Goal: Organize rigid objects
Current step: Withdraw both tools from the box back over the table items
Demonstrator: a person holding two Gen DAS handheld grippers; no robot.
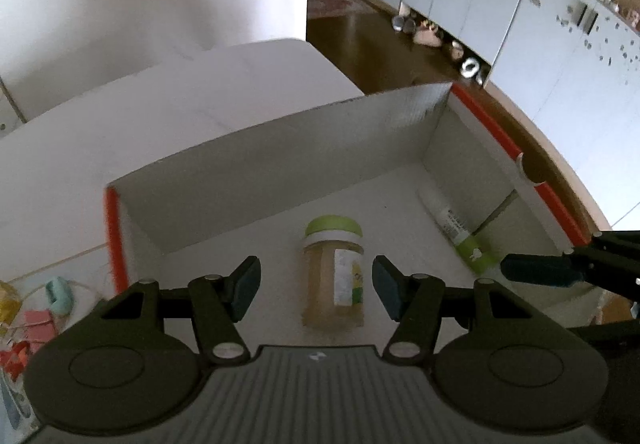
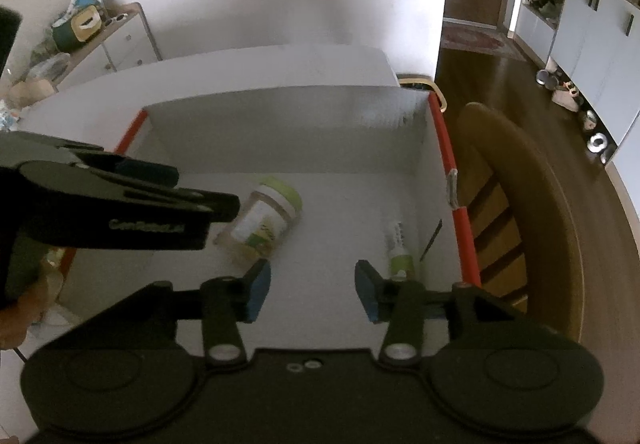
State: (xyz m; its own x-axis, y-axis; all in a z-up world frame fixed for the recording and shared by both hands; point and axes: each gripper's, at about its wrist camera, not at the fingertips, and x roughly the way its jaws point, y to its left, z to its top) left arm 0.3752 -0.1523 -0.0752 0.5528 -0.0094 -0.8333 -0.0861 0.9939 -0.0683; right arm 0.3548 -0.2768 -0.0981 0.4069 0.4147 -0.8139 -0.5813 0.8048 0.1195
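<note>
My left tongs (image 1: 316, 288) hang spread and hold nothing, over the near part of the white box (image 1: 280, 148), with the jar (image 1: 335, 268) lying on the box floor straight ahead between the two pads. My right tongs (image 2: 313, 290) are spread and hold nothing too, over the near right part of the same box, the small tube (image 2: 398, 250) just beyond the right pad. I judge that both things are already laid in the box and the step in hand is letting go and drawing back; the next move calls for lifting both tongs clear of the red-edged walls and turning to the loose things on the bench past the box's left wall. The jar lies on its side, long axis running from near edge to far wall, green lid pointing to the far wall. The tube lies along the right wall, green end toward me.
</note>
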